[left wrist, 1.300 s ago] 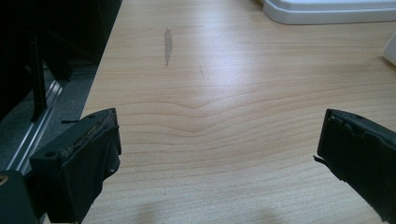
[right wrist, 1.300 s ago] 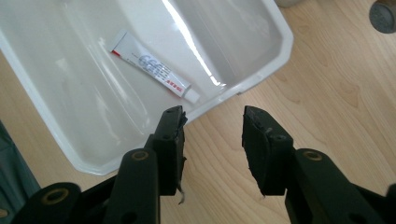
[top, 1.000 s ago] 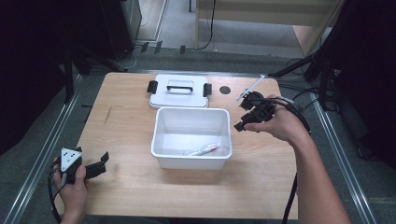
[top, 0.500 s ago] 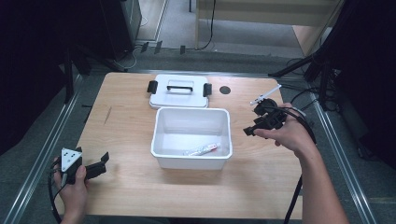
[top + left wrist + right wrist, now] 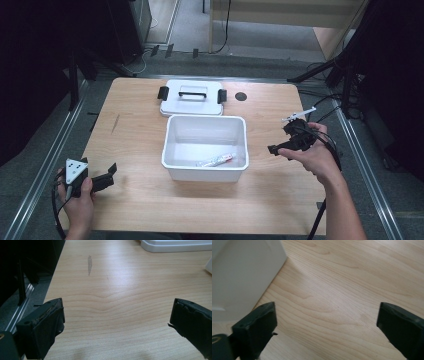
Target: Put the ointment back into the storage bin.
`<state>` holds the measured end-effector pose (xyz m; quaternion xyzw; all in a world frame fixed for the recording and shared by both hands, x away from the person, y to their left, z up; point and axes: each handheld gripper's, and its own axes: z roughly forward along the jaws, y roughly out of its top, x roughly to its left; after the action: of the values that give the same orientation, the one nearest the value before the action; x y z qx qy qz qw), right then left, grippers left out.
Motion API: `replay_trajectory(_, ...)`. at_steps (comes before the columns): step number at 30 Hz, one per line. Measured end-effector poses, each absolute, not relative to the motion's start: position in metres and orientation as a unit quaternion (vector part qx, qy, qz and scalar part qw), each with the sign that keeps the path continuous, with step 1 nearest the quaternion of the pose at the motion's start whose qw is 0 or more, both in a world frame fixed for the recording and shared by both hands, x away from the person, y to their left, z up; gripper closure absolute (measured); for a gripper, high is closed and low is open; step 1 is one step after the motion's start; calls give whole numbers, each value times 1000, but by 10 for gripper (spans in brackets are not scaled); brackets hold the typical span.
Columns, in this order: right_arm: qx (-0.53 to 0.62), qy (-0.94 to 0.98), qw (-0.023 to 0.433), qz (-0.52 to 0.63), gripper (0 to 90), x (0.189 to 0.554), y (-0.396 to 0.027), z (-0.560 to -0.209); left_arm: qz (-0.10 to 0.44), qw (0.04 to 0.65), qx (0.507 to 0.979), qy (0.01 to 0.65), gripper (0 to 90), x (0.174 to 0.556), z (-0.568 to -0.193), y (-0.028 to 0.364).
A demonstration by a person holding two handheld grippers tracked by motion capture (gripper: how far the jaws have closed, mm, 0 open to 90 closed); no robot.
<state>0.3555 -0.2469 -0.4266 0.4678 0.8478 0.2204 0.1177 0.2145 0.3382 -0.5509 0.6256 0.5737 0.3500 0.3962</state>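
Left gripper (image 5: pixel 102 181) near table (image 5: pixel 140 200) edge, jaws apart, empty. Right gripper (image 5: pixel 286 146) just right of white bin (image 5: pixel 205 172), jaws just opened wide, nothing between. Tube (image 5: pixel 215 160) lies inside bin. Lid (image 5: pixel 192 97) behind it.

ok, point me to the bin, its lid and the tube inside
bin (image 5: pixel 205 173), high view, on its near outer wall.
lid (image 5: pixel 171 106), high view, on the flat top left of the handle.
tube (image 5: pixel 215 160), high view, on the middle of its body, lying on the bin floor.
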Motion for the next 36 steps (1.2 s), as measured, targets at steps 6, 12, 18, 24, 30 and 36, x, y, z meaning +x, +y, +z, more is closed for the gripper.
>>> replay_trajectory(6,494,822,146,242,0,347,-264,-443,350,396,626,574,0,214,-551,338)
replay_trajectory(12,514,799,172,262,0,338,-279,-459,351,396,625,574,0,214,-551,338)
replay_trajectory(18,523,782,189,282,0,328,-294,-479,350,395,626,574,0,214,-551,338)
replay_trajectory(24,524,765,217,306,0,314,-303,-494,350,395,626,574,0,214,-551,338)
replay_trajectory(30,527,753,224,322,0,299,-314,-509,351,394,626,575,0,214,-551,338)
replay_trajectory(36,514,751,238,339,7,283,-317,-518,349,395,625,575,0,214,-551,338)
